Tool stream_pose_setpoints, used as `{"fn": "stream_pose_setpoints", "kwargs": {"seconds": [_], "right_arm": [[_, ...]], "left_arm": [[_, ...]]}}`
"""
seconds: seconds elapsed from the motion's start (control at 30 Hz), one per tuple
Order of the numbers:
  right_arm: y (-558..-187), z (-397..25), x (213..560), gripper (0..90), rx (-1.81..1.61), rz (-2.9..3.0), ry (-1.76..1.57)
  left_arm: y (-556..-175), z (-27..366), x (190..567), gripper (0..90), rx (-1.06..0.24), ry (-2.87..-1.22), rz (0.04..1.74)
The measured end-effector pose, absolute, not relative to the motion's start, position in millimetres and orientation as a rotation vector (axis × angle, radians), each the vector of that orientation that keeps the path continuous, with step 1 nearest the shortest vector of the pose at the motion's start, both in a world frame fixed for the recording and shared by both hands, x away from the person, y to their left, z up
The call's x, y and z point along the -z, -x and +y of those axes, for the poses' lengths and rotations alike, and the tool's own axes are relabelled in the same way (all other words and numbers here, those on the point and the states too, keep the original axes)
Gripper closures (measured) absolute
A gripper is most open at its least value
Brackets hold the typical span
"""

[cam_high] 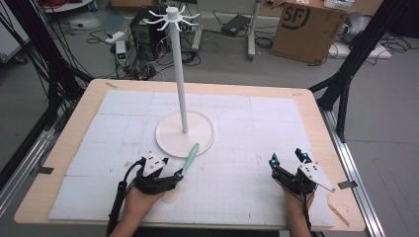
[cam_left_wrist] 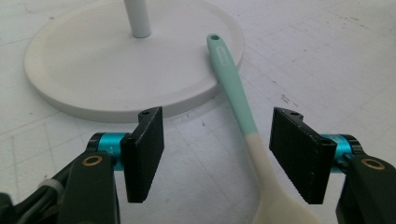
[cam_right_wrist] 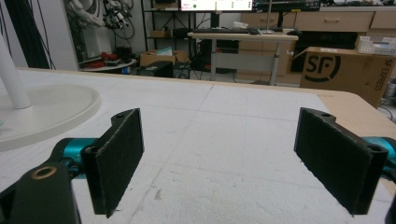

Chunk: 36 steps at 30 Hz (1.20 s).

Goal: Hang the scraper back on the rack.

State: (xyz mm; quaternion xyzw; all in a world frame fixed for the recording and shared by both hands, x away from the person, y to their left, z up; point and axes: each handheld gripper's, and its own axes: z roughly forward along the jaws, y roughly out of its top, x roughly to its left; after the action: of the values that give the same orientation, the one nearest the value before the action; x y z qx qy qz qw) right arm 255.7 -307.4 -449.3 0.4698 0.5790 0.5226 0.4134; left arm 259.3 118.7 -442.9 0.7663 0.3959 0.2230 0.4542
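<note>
A white hook stand (cam_high: 181,74) rises from a round base (cam_high: 170,136) in the middle of the mat. A spoon with a mint-green handle (cam_high: 190,155) and a cream head lies with its handle tip on the base's front rim. My left gripper (cam_high: 173,168) is open, low over the spoon. In the left gripper view the spoon (cam_left_wrist: 236,91) runs between the jaws of the left gripper (cam_left_wrist: 217,116), closer to the right-hand jaw, untouched. The stand's base (cam_left_wrist: 93,65) is just ahead. My right gripper (cam_high: 286,156) (cam_right_wrist: 220,116) is open and empty over bare mat at the front right.
A white gridded mat (cam_high: 247,123) covers the wooden table (cam_high: 69,143). On the floor behind are a cardboard box (cam_high: 306,29), a computer tower (cam_high: 143,32) and cables. Black frame legs (cam_high: 346,74) stand at the table's right.
</note>
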Motion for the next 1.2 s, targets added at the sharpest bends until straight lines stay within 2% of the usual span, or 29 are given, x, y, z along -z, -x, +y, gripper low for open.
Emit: {"fn": "stream_pose_setpoints", "kwargs": {"seconds": [0.4, 0.5, 0.97, 1.2], "right_arm": [[-256.2, -307.7, 449.4, 15.2, -1.313, 1.455, -1.177], [-256.1, -307.8, 449.4, 15.1, -1.31, 1.457, -1.177], [-256.1, -307.7, 449.4, 15.2, -1.312, 1.454, -1.181], [-256.1, -307.8, 449.4, 15.2, -1.311, 1.454, -1.181]], "left_arm": [[-255.6, 101.1, 442.5, 36.9, -0.494, -1.955, 1.038], [-254.0, 94.4, 444.0, 40.7, -0.514, -1.973, 1.032], [-254.7, 85.3, 448.4, 44.8, -0.505, -2.002, 1.086], [-255.2, 83.4, 449.7, 50.6, -0.521, -2.009, 1.091]]}}
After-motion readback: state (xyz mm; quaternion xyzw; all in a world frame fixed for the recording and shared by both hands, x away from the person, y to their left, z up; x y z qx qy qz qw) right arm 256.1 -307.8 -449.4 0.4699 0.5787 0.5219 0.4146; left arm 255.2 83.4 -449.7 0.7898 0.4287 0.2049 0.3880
